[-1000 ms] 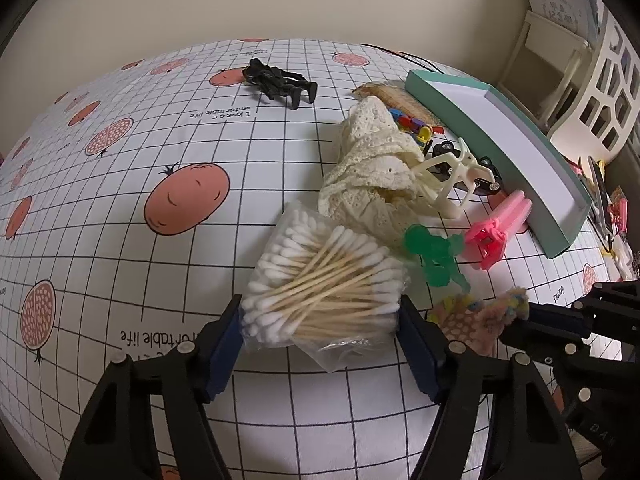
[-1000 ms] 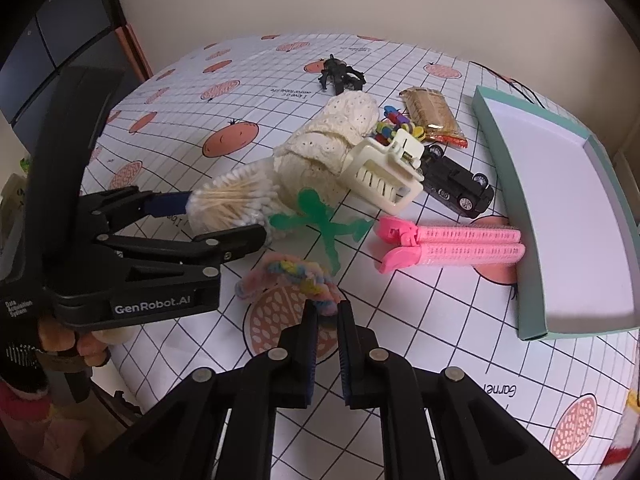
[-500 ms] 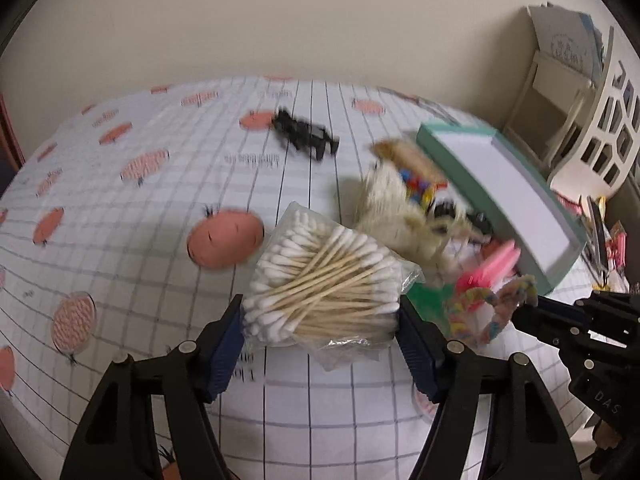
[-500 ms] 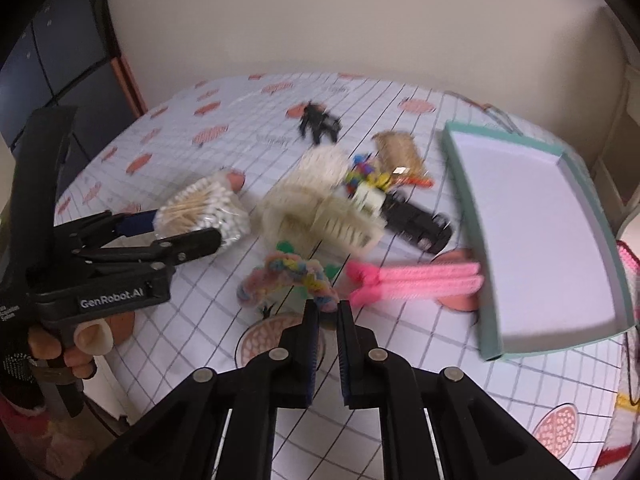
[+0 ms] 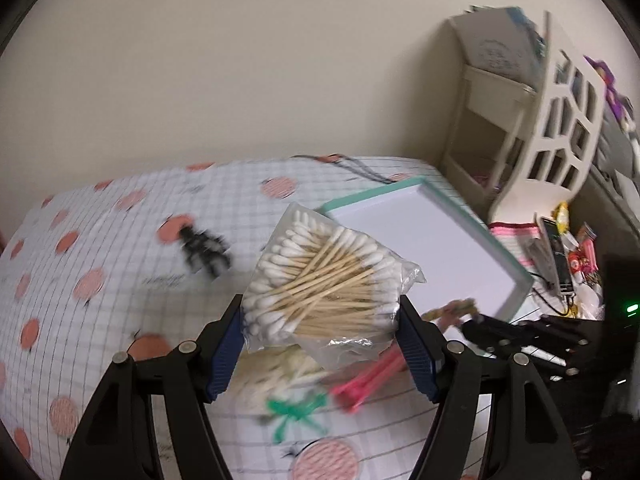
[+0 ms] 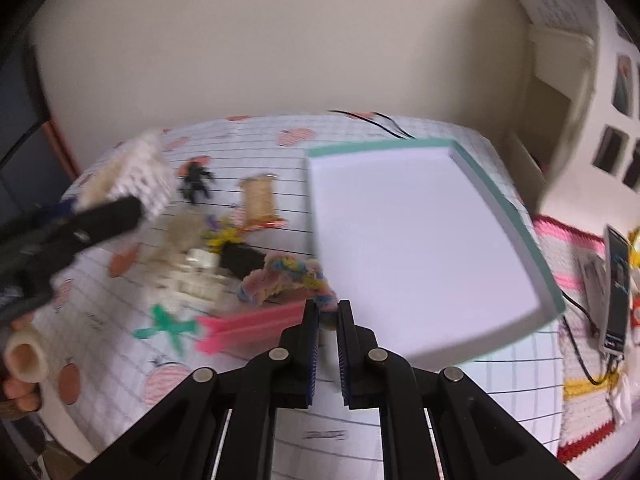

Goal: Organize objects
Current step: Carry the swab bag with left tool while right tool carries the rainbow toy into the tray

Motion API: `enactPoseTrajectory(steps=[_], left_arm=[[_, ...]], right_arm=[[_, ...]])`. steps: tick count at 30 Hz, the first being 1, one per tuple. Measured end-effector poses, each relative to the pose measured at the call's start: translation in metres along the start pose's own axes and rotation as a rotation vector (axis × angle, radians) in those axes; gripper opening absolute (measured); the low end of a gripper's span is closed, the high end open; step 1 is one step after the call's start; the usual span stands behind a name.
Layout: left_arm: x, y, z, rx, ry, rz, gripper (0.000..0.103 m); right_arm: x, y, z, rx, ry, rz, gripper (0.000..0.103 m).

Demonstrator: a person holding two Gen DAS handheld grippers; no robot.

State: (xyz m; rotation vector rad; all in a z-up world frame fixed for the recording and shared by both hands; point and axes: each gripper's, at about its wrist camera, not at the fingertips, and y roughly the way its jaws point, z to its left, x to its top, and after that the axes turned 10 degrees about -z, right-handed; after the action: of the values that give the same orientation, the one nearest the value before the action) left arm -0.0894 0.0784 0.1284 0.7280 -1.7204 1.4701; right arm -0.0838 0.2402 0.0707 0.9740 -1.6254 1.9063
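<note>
You have lifted both loads off the surface (image 5: 100,240): left gripper (image 5: 320,344) clamps the swab bag (image 5: 324,280), right gripper (image 6: 328,344) pinches the scrunchie (image 6: 280,276), both near the empty tray (image 6: 420,248), ready for placing.

Cream shelf unit (image 5: 560,128) by wall, phone (image 6: 616,288) on crochet mat (image 6: 576,248) w/ cable.

At centre right of your right view the tray (image 6: 516,216) floor is free; clutter, like the pink clip (image 6: 248,326), blocks lower left.
</note>
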Motion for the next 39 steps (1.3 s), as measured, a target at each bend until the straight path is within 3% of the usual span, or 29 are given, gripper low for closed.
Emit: enactPoseTrajectory(steps=[5,14,24,39], left_arm=[[0.013,0.027,-0.035,-0.057,0.023,0.038,0.073],[0.016,0.085,-0.077,-0.081,0.020,0.099,0.073],[0.012,0.137,-0.086,-0.026,0.048,0.143,0.073],[0.002,0.192,-0.071,0.024,0.020,0.178,0.073]], right_arm=[[0.002,0.010,-0.032,-0.066,0.042,0.006,0.009],[0.006,0.037,-0.069,-0.131,0.083,0.031,0.009],[0.016,0.068,-0.099,-0.170,0.121,0.062,0.010],[0.037,0.105,-0.117,-0.205,0.152,0.072,0.010]])
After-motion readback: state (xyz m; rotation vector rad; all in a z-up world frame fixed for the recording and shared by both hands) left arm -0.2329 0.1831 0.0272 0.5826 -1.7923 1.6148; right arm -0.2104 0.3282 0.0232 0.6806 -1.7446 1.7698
